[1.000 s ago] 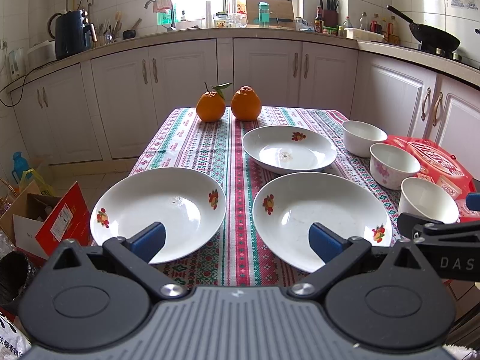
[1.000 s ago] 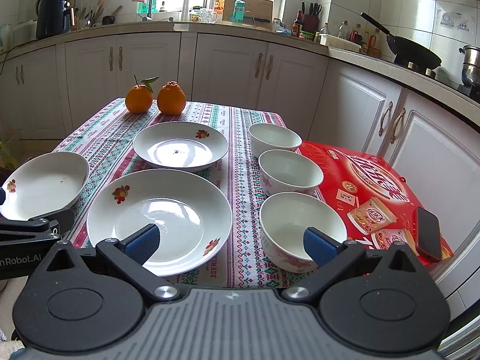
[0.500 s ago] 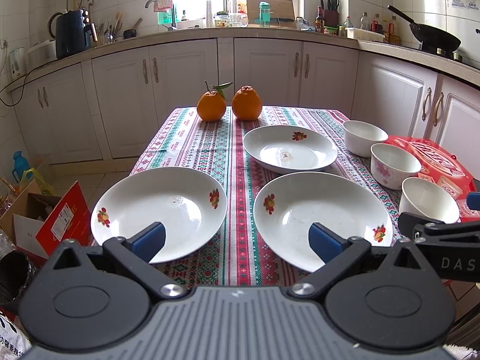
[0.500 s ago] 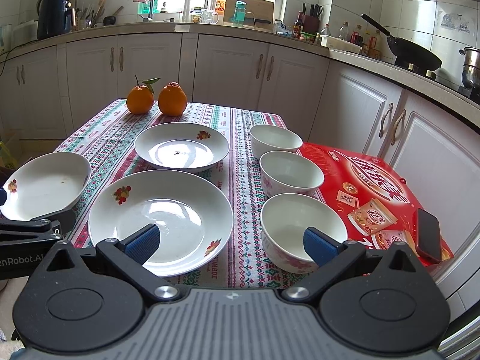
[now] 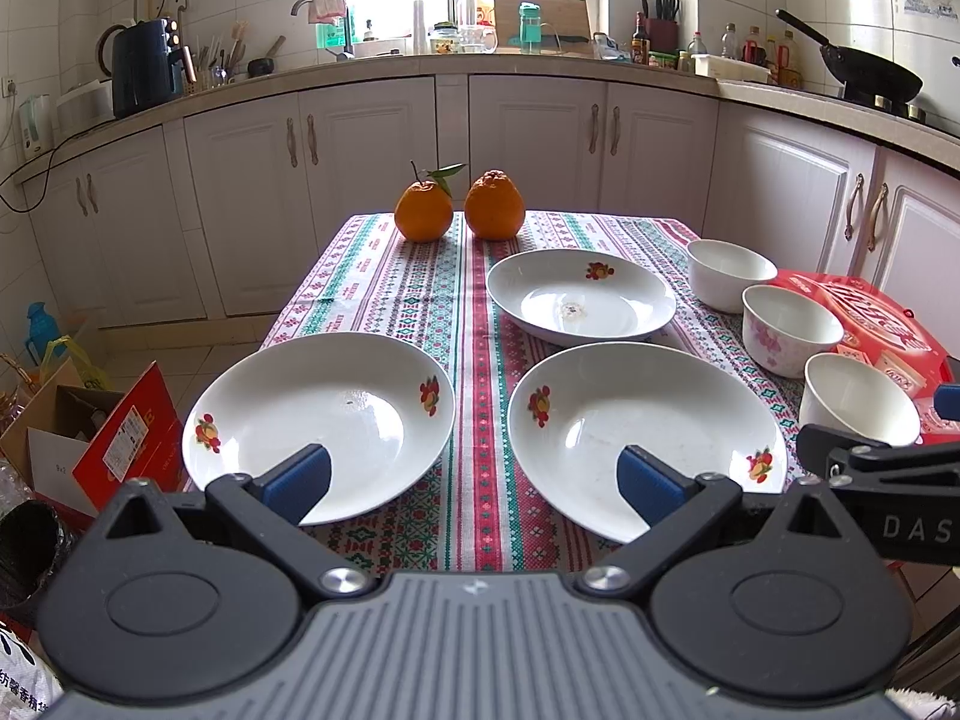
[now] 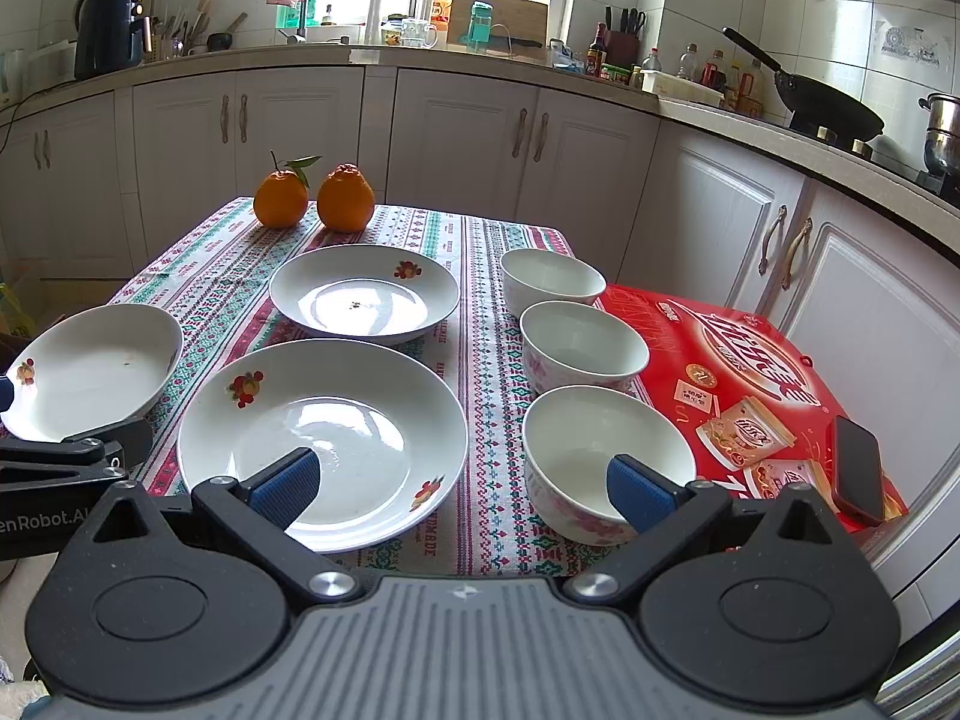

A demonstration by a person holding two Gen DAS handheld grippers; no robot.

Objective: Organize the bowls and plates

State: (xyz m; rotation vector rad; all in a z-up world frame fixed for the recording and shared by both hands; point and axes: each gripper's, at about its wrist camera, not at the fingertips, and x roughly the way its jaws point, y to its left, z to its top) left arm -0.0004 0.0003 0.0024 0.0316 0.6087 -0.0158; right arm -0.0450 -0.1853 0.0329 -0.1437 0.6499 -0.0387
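A kitchen tabletop covered in a woven red, green and white patterned cloth holds three plates and three bowls, none stacked yet. The left gripper hovers at the near edge with its blue-padded fingers spread wide and holding nothing; the right gripper hangs beside it, equally wide open and empty. Nearest on the left lies the left plate, beside it the middle plate, and behind that the far plate. All are shallow, glossy white ceramic with small fruit decals on the rim. Along the right edge stand the near bowl, the middle bowl and the far bowl, deep, smooth and round, lined up beside a red printed box. Two oranges sit at the far end. The likely first move is gripping one plate by its rim: glazed ceramic is slippery, so pinch firmly, lift level, and lower gently onto another plate to avoid chipping.
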